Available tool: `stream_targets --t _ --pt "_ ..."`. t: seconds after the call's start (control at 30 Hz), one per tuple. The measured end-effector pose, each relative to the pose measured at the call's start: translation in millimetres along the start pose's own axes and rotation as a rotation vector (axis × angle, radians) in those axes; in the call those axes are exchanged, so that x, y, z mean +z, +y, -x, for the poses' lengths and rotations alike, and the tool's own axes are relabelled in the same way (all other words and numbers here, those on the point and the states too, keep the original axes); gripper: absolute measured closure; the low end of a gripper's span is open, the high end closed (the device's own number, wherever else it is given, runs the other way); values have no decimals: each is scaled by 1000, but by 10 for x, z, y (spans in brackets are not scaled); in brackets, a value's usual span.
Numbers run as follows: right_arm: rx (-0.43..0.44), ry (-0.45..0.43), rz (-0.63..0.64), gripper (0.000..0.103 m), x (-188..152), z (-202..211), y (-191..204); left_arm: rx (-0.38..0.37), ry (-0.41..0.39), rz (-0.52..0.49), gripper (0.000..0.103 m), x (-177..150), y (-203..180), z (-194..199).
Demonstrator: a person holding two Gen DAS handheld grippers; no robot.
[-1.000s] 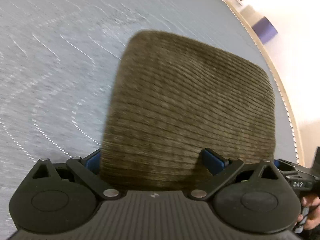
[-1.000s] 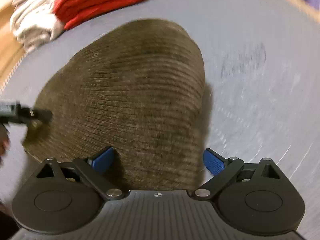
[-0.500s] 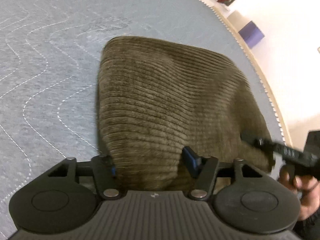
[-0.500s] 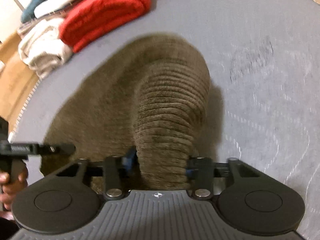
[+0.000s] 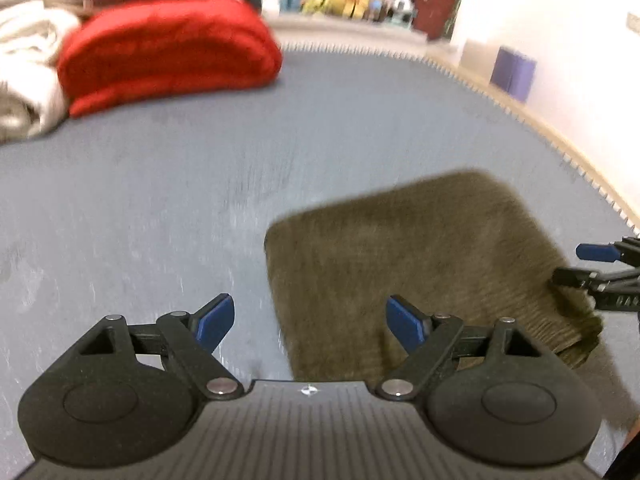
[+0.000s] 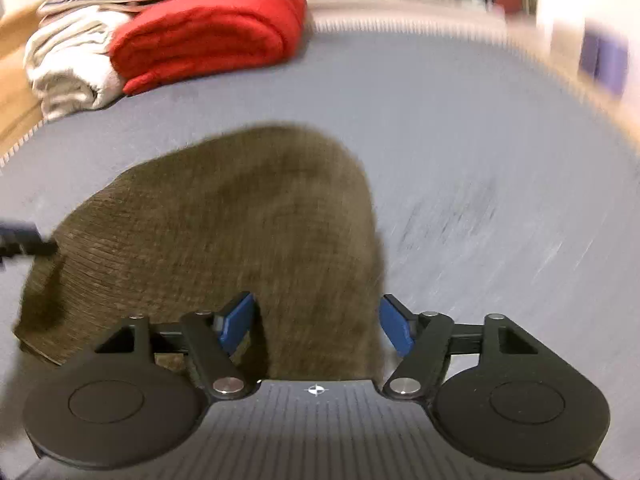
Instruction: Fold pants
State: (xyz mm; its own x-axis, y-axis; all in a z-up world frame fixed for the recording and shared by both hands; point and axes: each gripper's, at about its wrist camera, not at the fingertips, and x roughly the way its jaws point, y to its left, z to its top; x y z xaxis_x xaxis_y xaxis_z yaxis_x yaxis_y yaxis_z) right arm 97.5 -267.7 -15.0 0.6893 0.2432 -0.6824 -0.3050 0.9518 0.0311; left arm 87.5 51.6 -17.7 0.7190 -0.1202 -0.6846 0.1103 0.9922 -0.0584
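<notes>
Fingers (image 5: pixel 214 322) of the left gripper (image 5: pixel 308 320) stand wide apart in the left wrist view, holding nothing — its right blue pad sits over the near left part of the folded brown corduroy pants (image 5: pixel 420 264), its left pad over bare grey quilted mat (image 5: pixel 160 200). The pants lie flat as a compact rectangle on the mat, near its right edge. At the far right, the right gripper (image 5: pixel 600 276) reaches in at the bundle's near right corner.

From the right wrist view, the right gripper (image 6: pixel 316 326) is likewise spread wide and grips nothing; the pants (image 6: pixel 224 232) lie just ahead and between its fingers (image 6: pixel 238 322). Both open grips suggest the fold has been released, and the bundle looks finished. Behind — a red folded garment (image 6: pixel 208 36) and pale cloths (image 6: pixel 68 64) sit stacked, likely the done pile.
</notes>
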Motion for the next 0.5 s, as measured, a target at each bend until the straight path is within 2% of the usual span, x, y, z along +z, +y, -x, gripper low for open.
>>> stream_targets --t 0.03,0.07,0.1,0.13,0.17,0.27,0.3,0.37,0.43,0.5 --pt "-14 -25 27 29 -6 42 13 -18 -12 3 23 28 1 43" --pt "-20 -41 43 28 11 57 16 -52 -8 3 37 34 6 65" --pt "-10 -46 46 28 31 72 11 -78 5 1 57 55 2 66" --pt "15 -43 35 28 43 80 -7 -103 29 -3 68 47 1 37" --pt "44 -37 19 28 51 88 -23 -114 51 -11 84 35 -5 -1" --pt "103 -4 -7 28 44 72 -69 -101 127 -52 87 -50 -35 -206" --pt "100 19 3 28 34 34 -63 -87 154 -74 86 -81 -50 -281" --pt "46 133 41 28 -44 -140 -52 -57 207 -114 86 -129 -80 -404" --pt "67 215 29 26 -134 -267 -88 -45 219 -107 84 -101 -83 -411" --pt "68 218 24 26 -120 -279 -97 -36 198 -85 78 -49 -72 -334"
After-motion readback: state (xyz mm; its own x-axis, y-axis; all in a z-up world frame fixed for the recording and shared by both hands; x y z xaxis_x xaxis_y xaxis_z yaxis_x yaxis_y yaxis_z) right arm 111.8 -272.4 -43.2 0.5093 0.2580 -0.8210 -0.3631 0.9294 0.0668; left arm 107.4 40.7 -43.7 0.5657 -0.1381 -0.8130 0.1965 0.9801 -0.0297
